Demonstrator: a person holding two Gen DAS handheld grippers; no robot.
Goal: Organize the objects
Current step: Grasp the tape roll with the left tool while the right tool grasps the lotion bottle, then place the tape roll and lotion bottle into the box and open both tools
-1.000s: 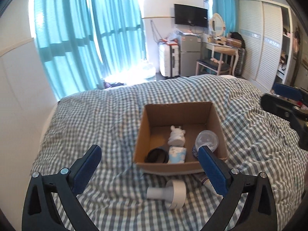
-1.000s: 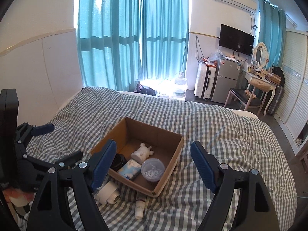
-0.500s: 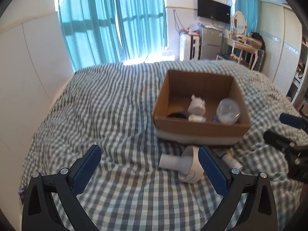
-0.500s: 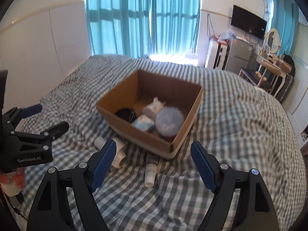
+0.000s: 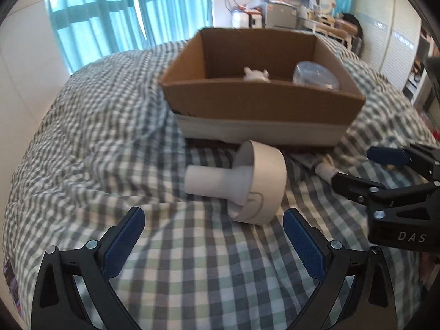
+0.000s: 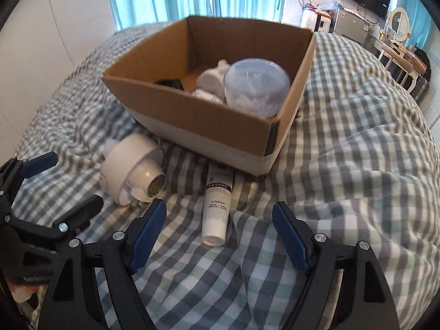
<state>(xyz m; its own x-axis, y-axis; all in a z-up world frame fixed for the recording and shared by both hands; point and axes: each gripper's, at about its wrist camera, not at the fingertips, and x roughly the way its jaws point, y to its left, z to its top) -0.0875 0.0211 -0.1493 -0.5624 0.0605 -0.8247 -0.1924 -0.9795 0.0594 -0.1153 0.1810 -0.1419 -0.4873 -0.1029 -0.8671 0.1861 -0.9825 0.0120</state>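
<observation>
A brown cardboard box sits on the checked bed cover and holds a white figurine, a clear lidded tub and a black item. A white round device with a handle lies in front of the box. A white tube lies beside it. My left gripper is open and empty, just short of the white device. My right gripper is open and empty, with the tube's cap between its fingers' line.
The checked bed cover is rumpled around the box. The right gripper's body shows at the right of the left wrist view; the left gripper's body shows at the left of the right wrist view. Curtains, a wall and furniture stand beyond the bed.
Both grippers have come down and forward toward the bed. The box, white device and tube now look much larger and closer. Both stay open.
</observation>
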